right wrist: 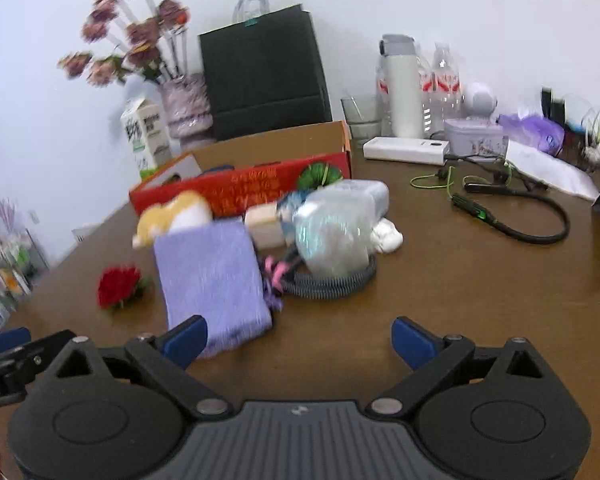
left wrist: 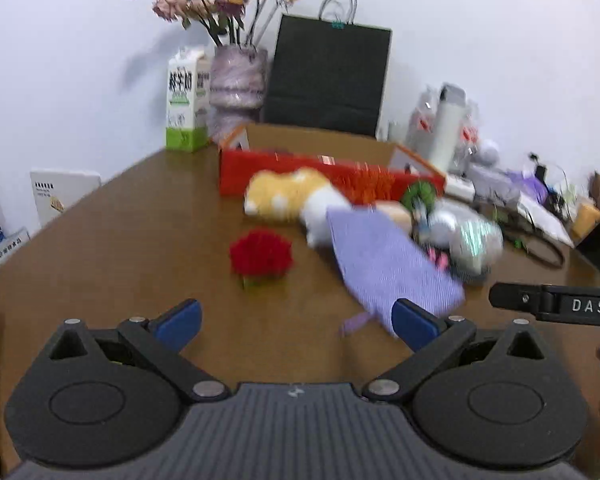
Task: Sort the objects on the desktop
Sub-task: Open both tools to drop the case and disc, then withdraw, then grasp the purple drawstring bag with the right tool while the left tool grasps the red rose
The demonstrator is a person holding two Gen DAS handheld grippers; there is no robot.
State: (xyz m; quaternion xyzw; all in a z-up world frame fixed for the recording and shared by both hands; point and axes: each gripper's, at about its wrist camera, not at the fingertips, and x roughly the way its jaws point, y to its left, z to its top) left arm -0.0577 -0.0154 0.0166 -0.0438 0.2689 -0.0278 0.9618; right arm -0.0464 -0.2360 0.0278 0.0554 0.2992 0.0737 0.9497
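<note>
A pile lies mid-table: a purple cloth (left wrist: 388, 264) (right wrist: 212, 276), a yellow-and-white plush toy (left wrist: 288, 196) (right wrist: 172, 212), a red flower (left wrist: 260, 256) (right wrist: 118, 286), a clear plastic packet (right wrist: 336, 224) (left wrist: 472, 236) on a coiled grey cable (right wrist: 332, 280), and a white crumpled lump (right wrist: 386, 236). An open red cardboard box (left wrist: 324, 168) (right wrist: 252, 188) stands behind. My left gripper (left wrist: 296, 324) is open and empty, near the cloth's front corner. My right gripper (right wrist: 300, 340) is open and empty, its left finger by the cloth's near edge.
At the back stand a milk carton (left wrist: 184, 100), a vase of dried flowers (left wrist: 238, 80), and a black paper bag (left wrist: 328, 76). To the right are a white bottle (right wrist: 400, 88), a power bank (right wrist: 406, 150), a neckband earphone (right wrist: 512, 216) and more clutter.
</note>
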